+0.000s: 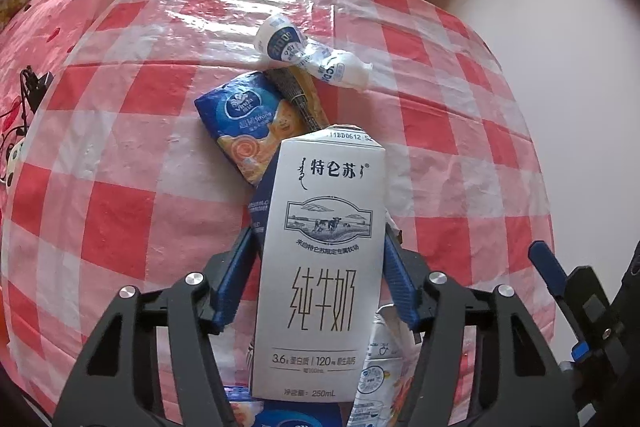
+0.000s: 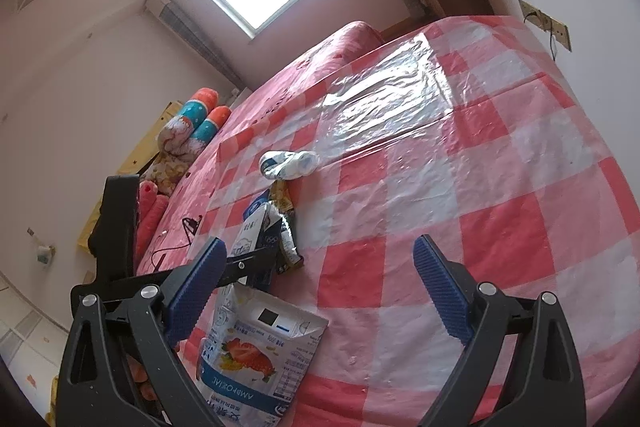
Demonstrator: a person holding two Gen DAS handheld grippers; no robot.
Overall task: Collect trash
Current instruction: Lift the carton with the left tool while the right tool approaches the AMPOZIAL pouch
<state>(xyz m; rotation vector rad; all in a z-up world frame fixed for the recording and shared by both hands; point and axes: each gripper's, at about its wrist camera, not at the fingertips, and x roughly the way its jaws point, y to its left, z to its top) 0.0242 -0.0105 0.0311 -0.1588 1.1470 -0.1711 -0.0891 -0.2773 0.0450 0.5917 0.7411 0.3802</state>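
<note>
Milk carton stands clamped between the left gripper's blue fingers over the checked bed; the right gripper hangs spread wide, empty.

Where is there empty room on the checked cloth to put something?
Bare cloth lies right of the squashed white bottle and in front of the right tongs. It is crowded by the milk carton and blue packet.
</note>
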